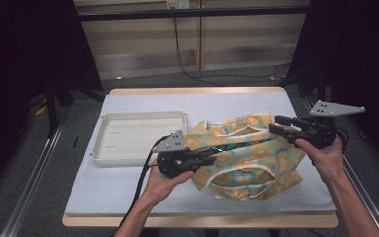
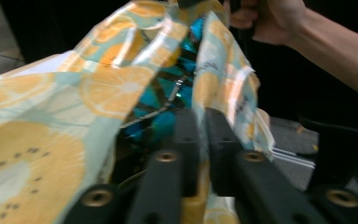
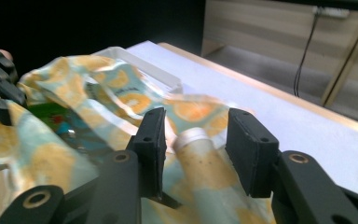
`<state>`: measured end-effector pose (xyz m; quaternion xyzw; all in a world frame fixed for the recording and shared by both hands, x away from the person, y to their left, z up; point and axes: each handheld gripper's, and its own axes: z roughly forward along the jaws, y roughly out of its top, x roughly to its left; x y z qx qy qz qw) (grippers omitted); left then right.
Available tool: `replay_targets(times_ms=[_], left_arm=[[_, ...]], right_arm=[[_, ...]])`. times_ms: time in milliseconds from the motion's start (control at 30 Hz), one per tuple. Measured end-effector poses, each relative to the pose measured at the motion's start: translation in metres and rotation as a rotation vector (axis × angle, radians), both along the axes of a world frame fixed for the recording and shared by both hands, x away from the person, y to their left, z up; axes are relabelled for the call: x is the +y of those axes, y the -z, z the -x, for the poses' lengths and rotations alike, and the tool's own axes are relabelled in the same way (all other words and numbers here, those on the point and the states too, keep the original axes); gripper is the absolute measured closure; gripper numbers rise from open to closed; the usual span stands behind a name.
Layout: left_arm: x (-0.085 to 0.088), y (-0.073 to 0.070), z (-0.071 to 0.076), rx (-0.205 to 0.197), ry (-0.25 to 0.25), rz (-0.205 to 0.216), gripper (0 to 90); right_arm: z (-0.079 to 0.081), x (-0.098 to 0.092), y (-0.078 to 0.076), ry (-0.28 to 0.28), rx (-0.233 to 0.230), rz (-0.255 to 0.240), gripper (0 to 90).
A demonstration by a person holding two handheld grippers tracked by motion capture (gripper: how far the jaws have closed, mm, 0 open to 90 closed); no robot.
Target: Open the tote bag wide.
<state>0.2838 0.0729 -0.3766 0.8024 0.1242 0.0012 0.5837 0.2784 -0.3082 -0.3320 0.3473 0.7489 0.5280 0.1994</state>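
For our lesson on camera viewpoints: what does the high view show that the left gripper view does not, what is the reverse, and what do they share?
High view: the white tray beside the bag, the table with its edges, and the right gripper at the bag's far rim. Left gripper view: a look into the bag's mouth at blue-green packets, with the left gripper shut on the cloth. Shared: the orange-slice print bag and the person's right hand.

This looks like a lab recording booth: a wooden-edged table under a pale blue cloth (image 1: 128, 192) stands between black curtains (image 1: 24, 49), with metal floor rails (image 1: 29, 173), loose black cables (image 1: 187, 64) and a wall socket (image 1: 177, 4).
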Motion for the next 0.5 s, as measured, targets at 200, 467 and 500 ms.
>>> replay_targets(times_ms=[200,467,500], left_arm=[[-0.001,-0.003,0.012,0.0,0.052,-0.007,90.0],[-0.004,0.008,0.023,0.02,0.121,-0.053,90.0],[-0.005,0.01,0.023,0.03,0.135,-0.05,90.0]], right_arm=[[0.015,0.003,-0.021,-0.031,-0.036,-0.014,64.6],[0.011,0.004,0.005,-0.032,0.023,0.019,63.1],[0.01,0.001,0.007,-0.024,0.027,0.014,60.5]])
